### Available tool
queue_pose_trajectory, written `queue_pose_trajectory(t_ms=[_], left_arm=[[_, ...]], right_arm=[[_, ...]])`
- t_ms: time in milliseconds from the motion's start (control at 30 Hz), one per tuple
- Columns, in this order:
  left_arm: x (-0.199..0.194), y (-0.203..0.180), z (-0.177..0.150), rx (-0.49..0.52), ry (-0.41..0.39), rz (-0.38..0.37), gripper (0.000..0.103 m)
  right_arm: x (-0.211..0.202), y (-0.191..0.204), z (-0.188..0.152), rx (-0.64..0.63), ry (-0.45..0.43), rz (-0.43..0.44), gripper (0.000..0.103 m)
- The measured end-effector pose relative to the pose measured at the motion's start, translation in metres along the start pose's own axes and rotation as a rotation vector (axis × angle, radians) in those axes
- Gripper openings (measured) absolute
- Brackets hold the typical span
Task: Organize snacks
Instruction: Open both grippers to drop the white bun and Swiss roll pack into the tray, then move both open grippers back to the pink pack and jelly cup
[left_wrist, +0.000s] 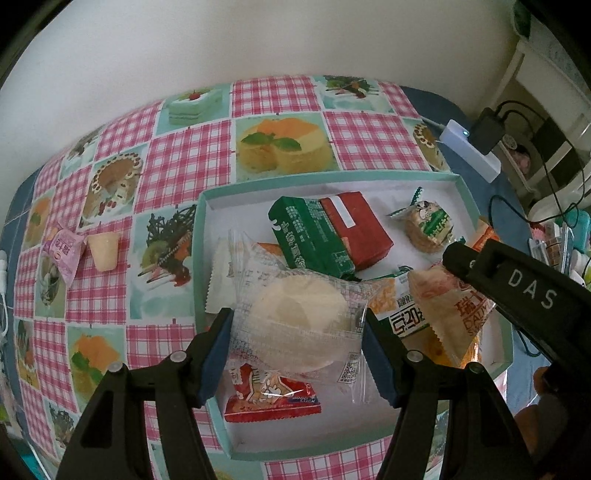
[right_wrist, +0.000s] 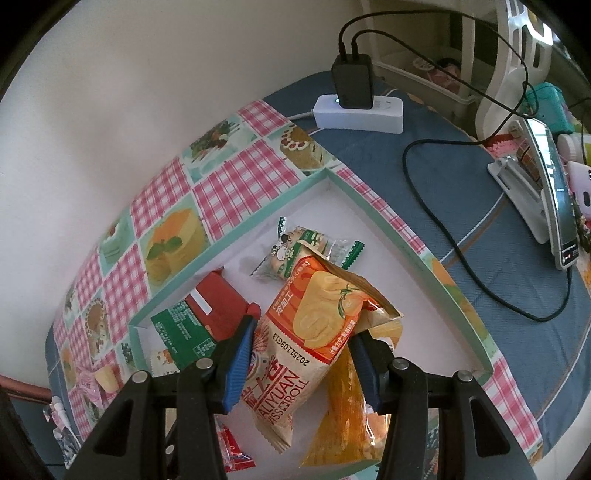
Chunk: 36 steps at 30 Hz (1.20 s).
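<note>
Left wrist: left tool (left_wrist: 299, 332) grips clear cake packet (left_wrist: 295, 328).

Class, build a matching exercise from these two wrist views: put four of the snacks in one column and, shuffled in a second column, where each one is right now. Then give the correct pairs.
Column 1
1. clear-wrapped round cake
2. Swiss roll packet
3. jelly cup
4. red box

Column 2
A. on the tablecloth, outside the tray
B. between the left gripper's pads
C. lying in the tray beside the green box
D. between the right gripper's pads

Pairs: 1-B, 2-D, 3-A, 4-C
</note>
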<state>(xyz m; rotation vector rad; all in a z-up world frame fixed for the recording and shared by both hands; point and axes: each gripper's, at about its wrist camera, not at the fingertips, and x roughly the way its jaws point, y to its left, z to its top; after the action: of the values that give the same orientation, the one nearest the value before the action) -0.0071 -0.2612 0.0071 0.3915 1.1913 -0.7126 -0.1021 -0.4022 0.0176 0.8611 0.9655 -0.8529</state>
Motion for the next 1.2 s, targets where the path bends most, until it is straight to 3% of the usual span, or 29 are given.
queue_pose_trajectory(t_ms=[300, 400, 667, 800, 967, 1000, 1033, 1100, 1200], left_arm=[[-0.001, 0.0, 0.0, -0.001, -0.007, -0.001, 0.073], [-0.004, 0.002, 0.001, -0.008, -0.017, -0.001, 0.085], [-0.011, 0.02, 0.006, -0.063, -0.036, 0.011, 0.085], [-0.012, 0.035, 0.009, -0.114, -0.04, 0.014, 0.085], [-0.013, 0.059, 0.011, -0.209, -0.046, 0.033, 0.085], [-0.013, 0.063, 0.011, -0.223, -0.048, 0.039, 0.085], [-0.013, 0.07, 0.011, -0.247, -0.051, 0.053, 0.086], [-0.013, 0.082, 0.011, -0.288, -0.059, 0.078, 0.095], [-0.015, 0.103, 0.01, -0.348, -0.072, 0.099, 0.096]], right_arm=[[0.002, 0.0, 0.0, 0.001, 0.007, -0.003, 0.054], [0.002, 0.0, 0.0, -0.001, 0.006, -0.004, 0.055], [0.0, 0.005, 0.0, -0.024, 0.002, -0.008, 0.055], [0.0, 0.005, 0.001, -0.026, 0.005, -0.009, 0.071], [0.001, 0.006, 0.0, -0.034, 0.006, -0.015, 0.074], [0.001, 0.007, 0.0, -0.035, 0.007, -0.015, 0.076], [0.001, 0.007, 0.0, -0.035, 0.008, -0.015, 0.084], [0.001, 0.007, 0.0, -0.035, 0.006, -0.011, 0.091], [-0.002, 0.011, -0.001, -0.049, 0.002, -0.005, 0.091]])
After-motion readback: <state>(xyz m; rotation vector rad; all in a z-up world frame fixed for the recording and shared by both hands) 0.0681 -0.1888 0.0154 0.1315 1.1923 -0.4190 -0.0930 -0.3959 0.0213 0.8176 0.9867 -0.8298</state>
